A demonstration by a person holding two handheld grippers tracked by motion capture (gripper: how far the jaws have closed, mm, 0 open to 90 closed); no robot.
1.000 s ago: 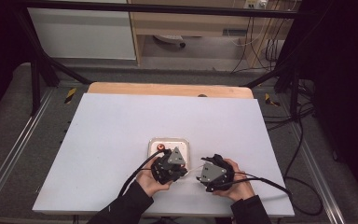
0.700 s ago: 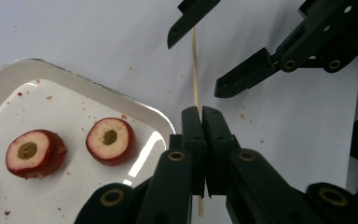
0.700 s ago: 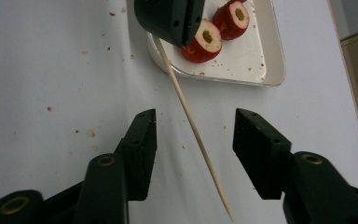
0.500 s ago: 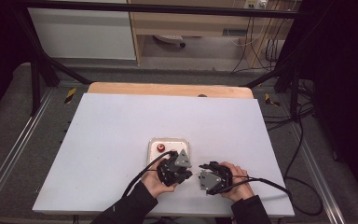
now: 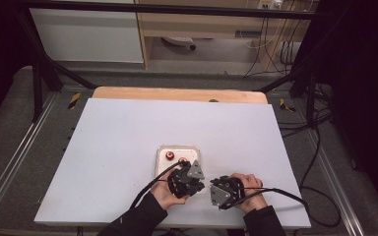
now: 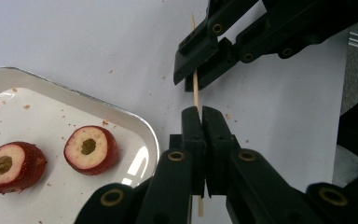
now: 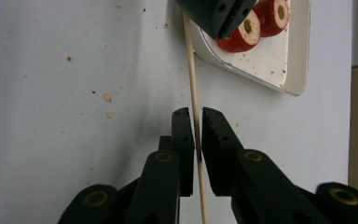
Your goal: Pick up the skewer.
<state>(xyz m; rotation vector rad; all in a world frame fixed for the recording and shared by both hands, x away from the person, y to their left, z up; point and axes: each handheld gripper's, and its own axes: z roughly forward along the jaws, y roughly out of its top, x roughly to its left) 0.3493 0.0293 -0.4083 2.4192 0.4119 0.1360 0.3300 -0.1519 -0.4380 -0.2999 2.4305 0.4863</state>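
Both grippers clamp the thin wooden skewer (image 6: 196,95) at mid-frame, the left gripper (image 6: 201,116) below and the right gripper (image 7: 195,122), whose jaws have just closed, seemingly gripping too, while two cored red fruits (image 6: 91,149) wait unskewered on the white tray (image 6: 135,128) at lower left.

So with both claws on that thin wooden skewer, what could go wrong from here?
1. The thin wooden skewer is pinched by the left claw and the right claw, whose jaws have just been closing; any twist or pull apart may snap it.
2. The grip looks narrow, so the skewer might slip.
3. The cored red fruit pieces lie loose on the white tray; spearing could push them off.
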